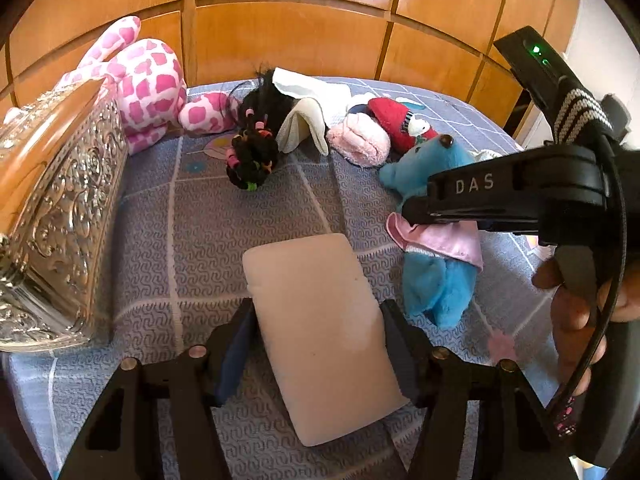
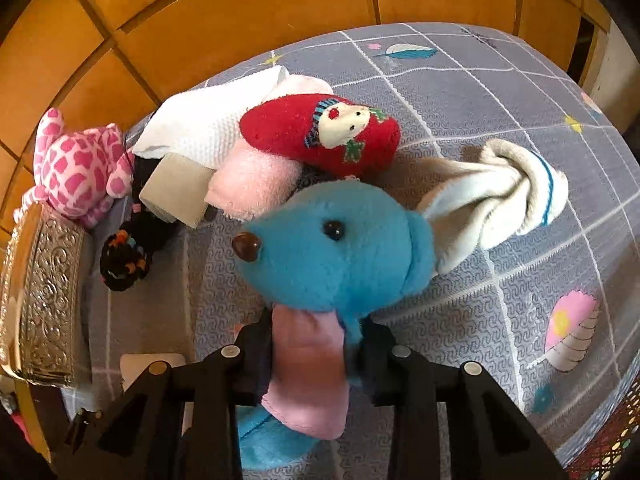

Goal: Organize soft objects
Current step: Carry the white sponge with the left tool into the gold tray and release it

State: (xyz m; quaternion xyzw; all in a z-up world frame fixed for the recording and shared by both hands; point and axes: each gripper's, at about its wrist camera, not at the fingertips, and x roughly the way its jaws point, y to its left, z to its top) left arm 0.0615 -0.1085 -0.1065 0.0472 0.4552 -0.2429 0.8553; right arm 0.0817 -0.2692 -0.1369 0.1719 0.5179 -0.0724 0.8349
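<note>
A pale pink foam block (image 1: 320, 320) sits between the fingers of my left gripper (image 1: 320, 344), whose pads press on both its sides. My right gripper (image 2: 316, 356) is shut on a blue plush toy (image 2: 332, 248), pinching its pink dress (image 2: 308, 368) just below the head. In the left wrist view that right gripper (image 1: 416, 212) reaches in from the right, held by a hand (image 1: 576, 312), and clamps the blue plush toy (image 1: 436, 280) as it lies on the bed.
On the grey patterned bedsheet (image 2: 500, 92) lie a pink-spotted plush (image 1: 148, 88), a black beaded hairpiece (image 1: 252, 152), a white cloth (image 2: 200, 128), a pink fuzzy roll (image 2: 252, 184), a red embroidered sock (image 2: 320, 136) and a white sock (image 2: 500, 196). A silver embossed box (image 1: 60, 208) stands left. Wooden panels (image 1: 300, 32) rise behind.
</note>
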